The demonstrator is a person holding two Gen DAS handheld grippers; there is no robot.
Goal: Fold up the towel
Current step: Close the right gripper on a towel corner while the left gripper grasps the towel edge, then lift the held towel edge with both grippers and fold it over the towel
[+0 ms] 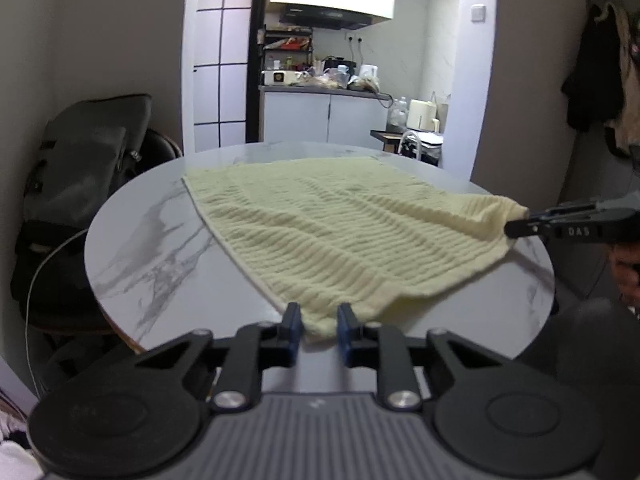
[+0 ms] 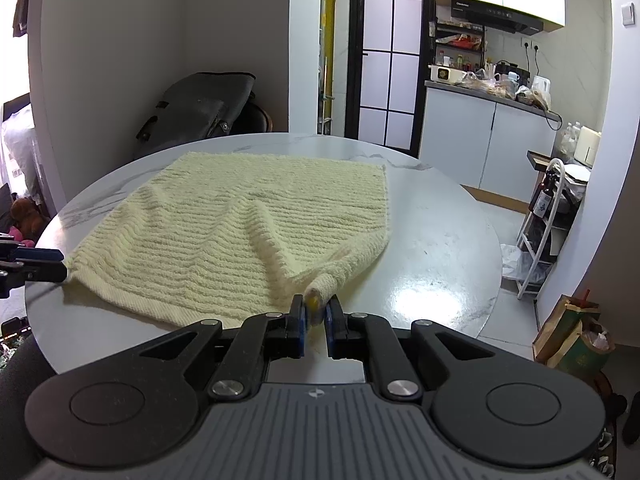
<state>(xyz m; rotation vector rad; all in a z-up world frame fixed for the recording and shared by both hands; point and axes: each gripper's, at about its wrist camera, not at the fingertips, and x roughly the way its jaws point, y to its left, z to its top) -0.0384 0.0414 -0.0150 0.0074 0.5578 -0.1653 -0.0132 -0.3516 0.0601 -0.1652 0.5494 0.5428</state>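
Note:
A pale yellow ribbed towel (image 1: 340,224) lies spread on a round white marble table (image 1: 140,248). It also shows in the right wrist view (image 2: 240,224). My left gripper (image 1: 319,316) has its blue-padded fingers around the towel's near corner, with a gap of cloth between them. In the right wrist view the left gripper (image 2: 60,268) sits at the towel's left corner. My right gripper (image 2: 316,312) is shut on the other near corner, bunched and lifted slightly. It shows in the left wrist view (image 1: 516,224) pinching that corner at the right.
A dark bag on a chair (image 1: 88,168) stands behind the table on the left. A kitchen counter (image 1: 324,92) with clutter is beyond. A white rack (image 2: 548,216) and paper bags (image 2: 572,336) stand on the floor at the right.

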